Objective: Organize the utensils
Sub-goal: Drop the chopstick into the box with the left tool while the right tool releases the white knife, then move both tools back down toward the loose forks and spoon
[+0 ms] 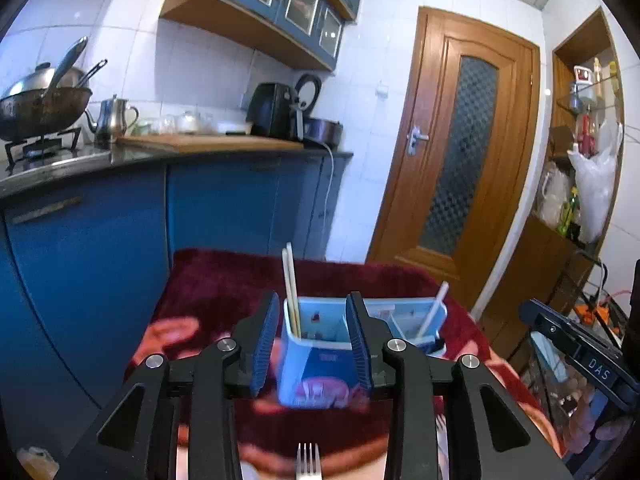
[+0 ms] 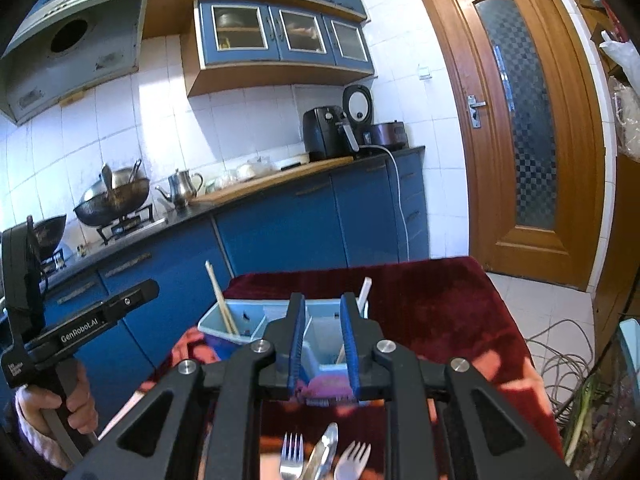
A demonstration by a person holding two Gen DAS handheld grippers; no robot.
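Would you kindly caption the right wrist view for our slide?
Open right gripper faces the blue utensil holder holding chopsticks, forks lying below.

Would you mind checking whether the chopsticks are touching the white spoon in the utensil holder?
Apart. The left wrist view shows the chopsticks in the holder's left compartment and the white spoon in its right compartment.

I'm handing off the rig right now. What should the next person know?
Left gripper: open, empty, facing the blue holder.
Right gripper: open, empty, facing the same holder.
Done: chopsticks stand in the left compartment, and a white utensil leans in the right one.
Left: two forks and what looks like a spoon still lie on the red cloth near the grippers.
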